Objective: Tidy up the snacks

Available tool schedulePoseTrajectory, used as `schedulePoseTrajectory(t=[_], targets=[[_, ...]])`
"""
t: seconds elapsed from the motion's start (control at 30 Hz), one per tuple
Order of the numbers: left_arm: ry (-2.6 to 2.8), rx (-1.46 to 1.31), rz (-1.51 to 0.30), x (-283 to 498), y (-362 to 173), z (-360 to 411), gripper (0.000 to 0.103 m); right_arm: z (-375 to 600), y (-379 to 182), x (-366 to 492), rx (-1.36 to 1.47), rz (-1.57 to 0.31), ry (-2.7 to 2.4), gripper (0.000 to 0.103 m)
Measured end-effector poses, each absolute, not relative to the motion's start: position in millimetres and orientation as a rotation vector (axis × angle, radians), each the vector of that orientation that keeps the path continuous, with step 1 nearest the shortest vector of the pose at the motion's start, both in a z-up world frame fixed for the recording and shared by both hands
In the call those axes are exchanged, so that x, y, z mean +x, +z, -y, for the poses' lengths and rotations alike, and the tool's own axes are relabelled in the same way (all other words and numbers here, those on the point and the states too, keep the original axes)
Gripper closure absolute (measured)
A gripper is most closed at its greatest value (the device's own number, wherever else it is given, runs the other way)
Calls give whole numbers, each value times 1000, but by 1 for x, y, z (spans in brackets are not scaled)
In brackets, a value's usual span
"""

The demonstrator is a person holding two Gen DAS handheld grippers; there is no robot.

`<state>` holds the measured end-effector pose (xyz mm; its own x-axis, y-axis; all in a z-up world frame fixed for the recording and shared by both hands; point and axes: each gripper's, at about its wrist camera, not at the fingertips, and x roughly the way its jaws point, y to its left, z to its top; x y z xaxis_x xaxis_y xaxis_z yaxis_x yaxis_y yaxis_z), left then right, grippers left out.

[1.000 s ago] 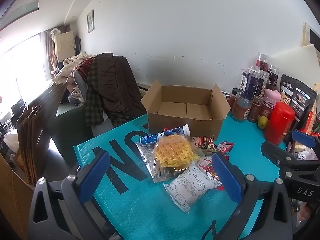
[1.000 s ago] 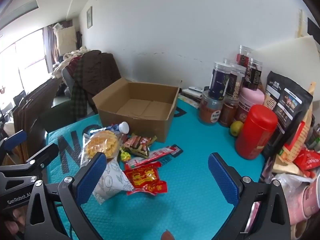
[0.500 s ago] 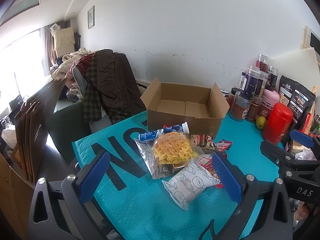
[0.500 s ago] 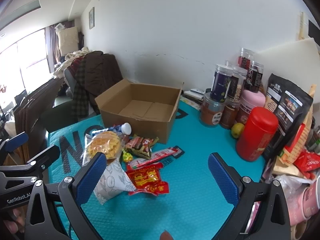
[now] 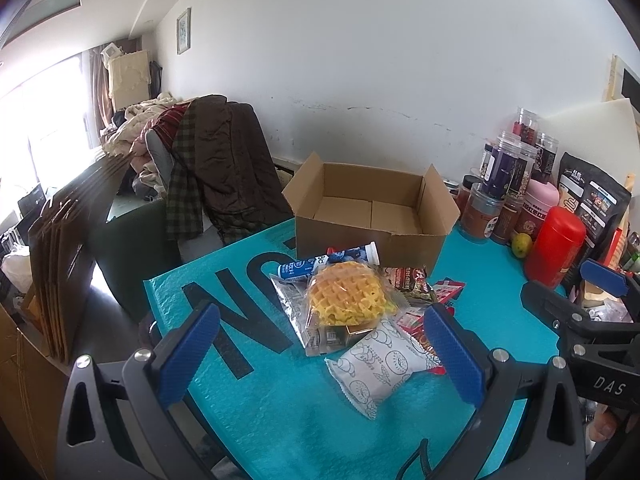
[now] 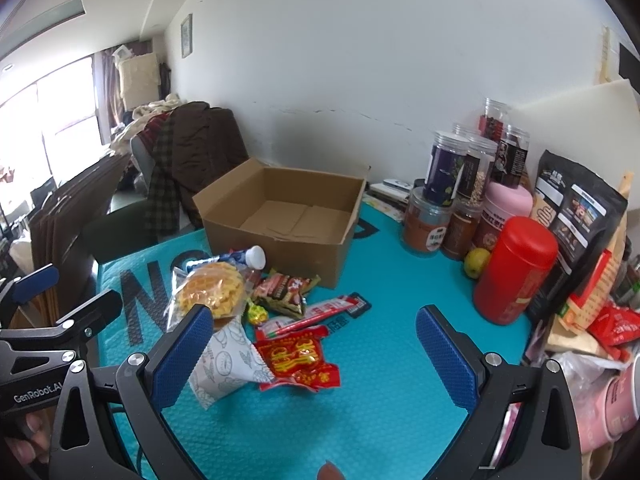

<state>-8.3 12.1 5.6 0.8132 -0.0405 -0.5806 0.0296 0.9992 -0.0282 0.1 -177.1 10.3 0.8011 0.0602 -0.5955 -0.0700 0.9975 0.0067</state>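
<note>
While both tools hang spread and empty — snack pile loose on teal tabletop (image 5: 256,408).
Left tool (image 5: 320,354), right tool (image 6: 316,354); wrapped yellow waffle (image 5: 346,299) tops pile, white pastry pack (image 5: 378,368), red packet (image 6: 298,360), just before cardboard box (image 5: 370,216).

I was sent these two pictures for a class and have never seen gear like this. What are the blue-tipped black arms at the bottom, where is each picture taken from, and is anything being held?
Each is a hand-held grasping tool with two blue-padded fingers; a person holds one in each hand. A wide-angle camera on each tool looks forward along its fingers, so one picture comes from the left tool and the other from the right tool. Both are open and hold nothing. On the teal mat lies a pile of snacks: a wrapped waffle, a white patterned packet, a blue tube and a red packet. Behind them stands an open cardboard box with nothing in it. Jars and a red canister stand to the right.
</note>
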Motion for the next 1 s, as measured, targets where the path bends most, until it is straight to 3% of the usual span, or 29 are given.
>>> schedulePoseTrajectory(t=[1.0], targets=[[-58, -23, -620, -13, 8, -12, 0, 174, 13, -2, -13, -635, 82, 0]])
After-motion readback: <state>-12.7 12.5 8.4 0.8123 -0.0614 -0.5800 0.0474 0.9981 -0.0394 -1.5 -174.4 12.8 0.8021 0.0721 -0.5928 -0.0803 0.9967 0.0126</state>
